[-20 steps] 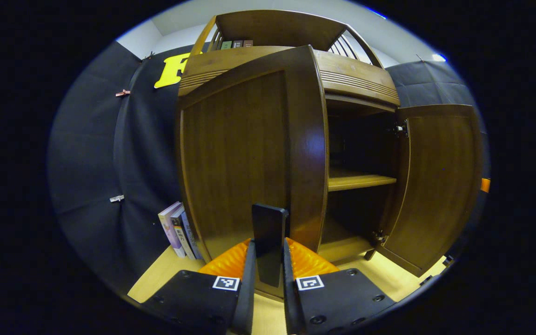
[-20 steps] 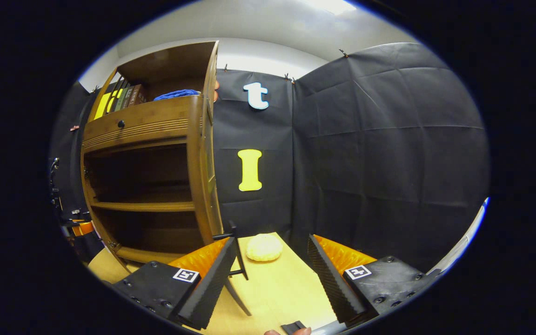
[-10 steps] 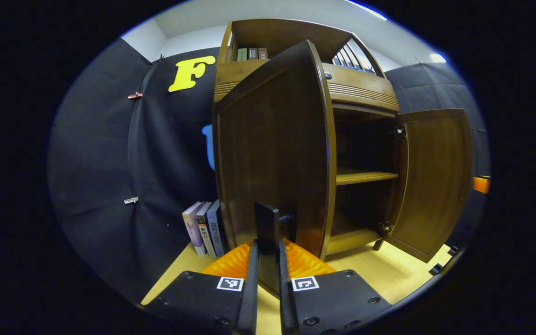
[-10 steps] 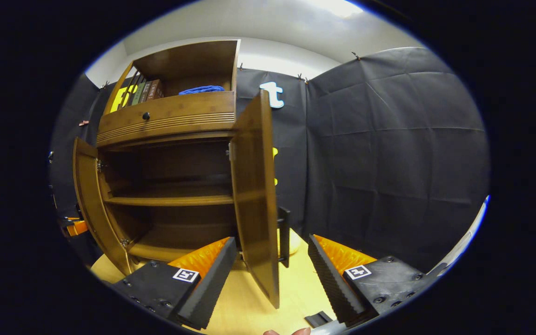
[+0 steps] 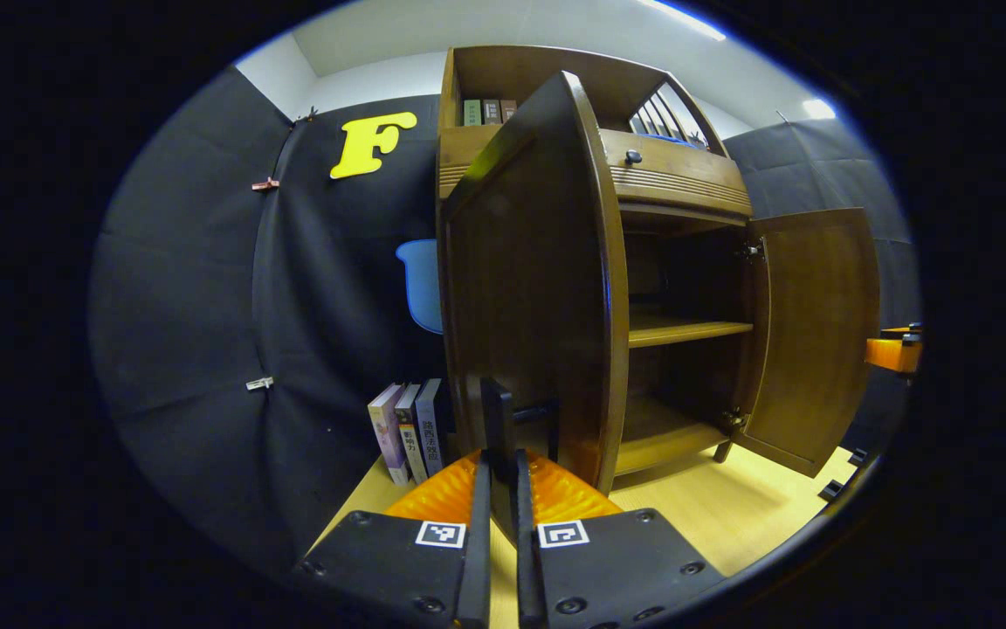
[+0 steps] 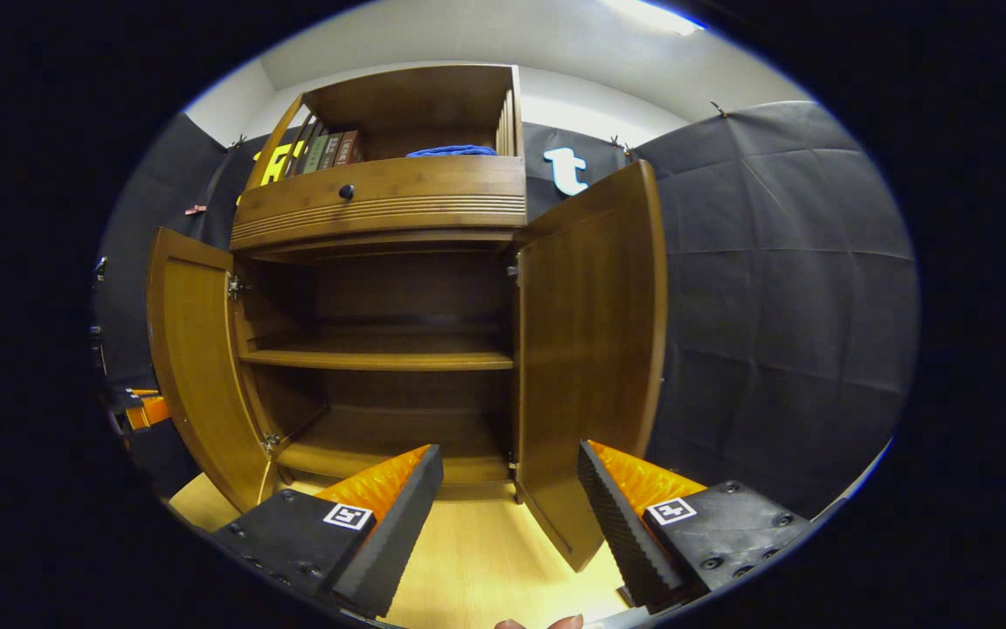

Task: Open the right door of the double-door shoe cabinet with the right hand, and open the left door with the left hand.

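Swung wider than before, the left door stands upright ahead of the left gripper, clamped on its vertical handle, while the right gripper gapes before the right door.

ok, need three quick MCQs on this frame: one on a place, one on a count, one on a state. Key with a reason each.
1. Where do the standing books sit?
A. on the floor left of the cabinet
B. on the inner shelf
C. inside the right door

2. How many inner shelf boards lie between the cabinet's top and floor?
A. none
B. one
C. three

3. What is the left gripper doing?
A. hanging open
B. shut on the left door's handle
C. shut on a book

Key: 1 A, the left gripper view has them against the cabinet's outer side. 2 B, a single board spans the opening. 3 B, its jaws close on the handle of the left door.
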{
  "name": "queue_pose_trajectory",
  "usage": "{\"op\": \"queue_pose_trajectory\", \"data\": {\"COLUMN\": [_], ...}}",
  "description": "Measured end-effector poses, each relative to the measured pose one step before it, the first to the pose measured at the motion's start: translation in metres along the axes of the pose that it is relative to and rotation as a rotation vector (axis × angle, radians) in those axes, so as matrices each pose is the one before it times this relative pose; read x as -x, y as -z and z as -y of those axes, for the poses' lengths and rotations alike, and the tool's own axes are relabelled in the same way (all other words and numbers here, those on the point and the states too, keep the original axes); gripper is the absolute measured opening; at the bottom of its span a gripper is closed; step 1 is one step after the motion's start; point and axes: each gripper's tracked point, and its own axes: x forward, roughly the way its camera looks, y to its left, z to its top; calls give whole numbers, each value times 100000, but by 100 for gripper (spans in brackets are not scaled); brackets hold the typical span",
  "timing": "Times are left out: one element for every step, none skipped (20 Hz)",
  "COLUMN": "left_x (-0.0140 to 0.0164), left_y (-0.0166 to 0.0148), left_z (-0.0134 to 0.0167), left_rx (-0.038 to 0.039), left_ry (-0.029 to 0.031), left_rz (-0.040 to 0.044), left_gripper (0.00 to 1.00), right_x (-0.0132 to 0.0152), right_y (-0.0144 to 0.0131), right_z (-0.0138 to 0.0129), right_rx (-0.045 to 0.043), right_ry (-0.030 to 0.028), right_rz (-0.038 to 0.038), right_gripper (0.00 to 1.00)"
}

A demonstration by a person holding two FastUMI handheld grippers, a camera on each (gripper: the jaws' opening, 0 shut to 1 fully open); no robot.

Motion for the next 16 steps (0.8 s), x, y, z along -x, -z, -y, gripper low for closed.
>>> {"op": "queue_pose_trajectory", "data": {"left_x": [255, 193, -82, -23, -124, -15, -78, 9, -68, 82, -151, 98, -52, -60, -166, -83], "left_y": [56, 64, -88, -143, -155, -8, -57, -56, -81, 8, -9, -145, -187, -131, -270, -59], "left_z": [-500, -302, -268, -138, -264, -303, -269, -282, -272, -166, 17, 44, -97, -2, 33, -102], "left_rx": [-89, -60, -112, -124, 99, 384, 434, 308, 153, 194, 739, 488, -38, -432, -951, -1184], "left_ry": [-525, -646, -836, -1010, -981, -802, -602, -387, -396, -234, 887, 449, 555, 1086, 798, 920], "left_rz": [120, 143, 286, 504, 516, 599, 280, 441, 230, 354, 557, 878, 967, 938, 1144, 880], "left_gripper": [16, 16, 15, 15, 15, 15, 15, 15, 13, 12, 10, 9, 9, 9, 9, 9], "right_x": [-59, -181, -81, -121, -95, -153, -102, -180, -59, -179, -63, -103, -68, -99, -66, -50], "right_y": [82, 134, -1, -6, 62, -45, 3, 14, -36, -6, -24, -46, -33, -7, 2, 61], "right_z": [-427, -389, -317, -347, -234, -202, -159, -197, -169, -235, -218, -290, -238, -215, -228, -302], "right_rx": [-60, -142, -131, -166, -107, 43, 52, -26, -125, -187, -185, -89, 80, 188, 167, 19], "right_ry": [-617, -529, -342, -424, -277, -235, -175, -219, -198, -327, -332, -305, -329, -306, -363, -447], "right_rz": [-233, -247, -182, -121, -46, -18, -35, -48, -25, -98, -72, 61, 138, 57, 44, -72], "right_gripper": [98, 98, 96, 98, 98, 98, 98, 98, 96, 98, 98, 98, 98, 98, 98, 96]}}
